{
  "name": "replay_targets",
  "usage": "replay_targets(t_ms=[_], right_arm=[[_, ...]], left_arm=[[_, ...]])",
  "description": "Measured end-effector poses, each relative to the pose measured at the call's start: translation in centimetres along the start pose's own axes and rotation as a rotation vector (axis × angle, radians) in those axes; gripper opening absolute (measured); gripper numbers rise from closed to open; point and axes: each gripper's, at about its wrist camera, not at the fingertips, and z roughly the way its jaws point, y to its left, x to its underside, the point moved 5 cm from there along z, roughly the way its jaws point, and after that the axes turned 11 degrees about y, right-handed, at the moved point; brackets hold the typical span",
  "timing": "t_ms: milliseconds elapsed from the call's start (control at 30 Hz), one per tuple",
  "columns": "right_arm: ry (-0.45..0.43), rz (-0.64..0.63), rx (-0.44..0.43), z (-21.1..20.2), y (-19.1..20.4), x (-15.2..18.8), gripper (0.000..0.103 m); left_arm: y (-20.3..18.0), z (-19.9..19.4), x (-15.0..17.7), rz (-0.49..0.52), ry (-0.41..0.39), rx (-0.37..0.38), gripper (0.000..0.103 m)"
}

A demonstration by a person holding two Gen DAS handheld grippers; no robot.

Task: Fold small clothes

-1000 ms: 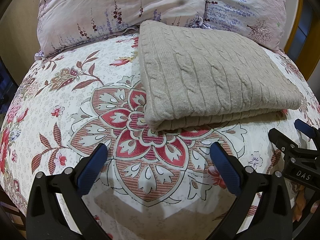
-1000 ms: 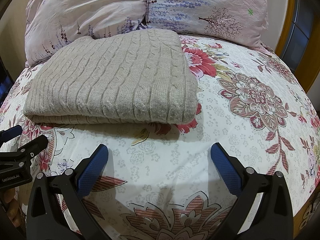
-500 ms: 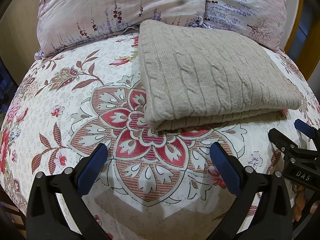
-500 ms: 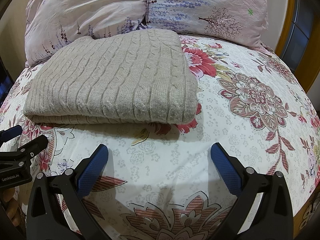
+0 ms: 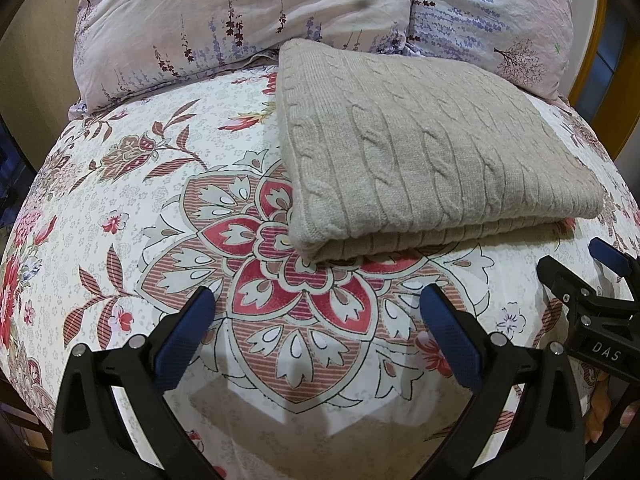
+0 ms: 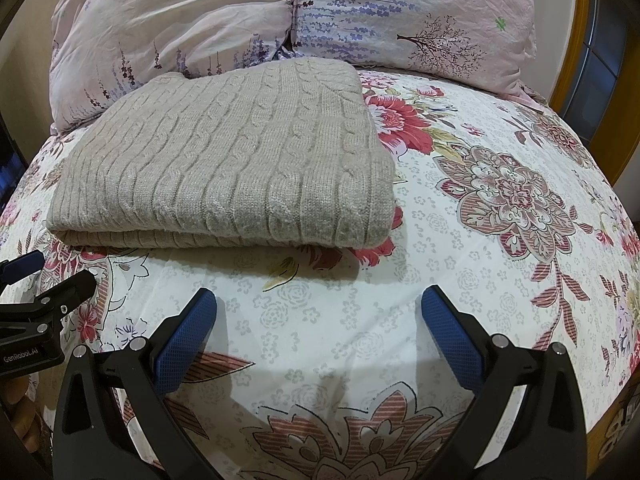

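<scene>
A beige cable-knit sweater point(image 5: 424, 148) lies folded into a flat rectangle on the floral bedsheet point(image 5: 168, 200); it also shows in the right wrist view point(image 6: 232, 156). My left gripper point(image 5: 316, 312) is open and empty, held over the sheet just short of the sweater's near left corner. My right gripper point(image 6: 318, 312) is open and empty, in front of the sweater's near right corner. Each gripper shows at the edge of the other's view, the right one point(image 5: 592, 280) and the left one point(image 6: 44, 284).
Two pale pink floral pillows point(image 5: 240, 16) point(image 6: 416, 12) lean at the head of the bed, right behind the sweater. A yellow wooden frame point(image 6: 576, 40) stands at the right. The bedsheet point(image 6: 500, 200) stretches to the right of the sweater.
</scene>
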Motion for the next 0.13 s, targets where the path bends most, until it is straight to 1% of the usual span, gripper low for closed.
replay_targets(t_ms=[133], right_arm=[[0.000, 0.000, 0.000, 0.00, 0.00, 0.00, 0.102]], left_arm=[[0.00, 0.01, -0.02, 0.000, 0.000, 0.000, 0.101]])
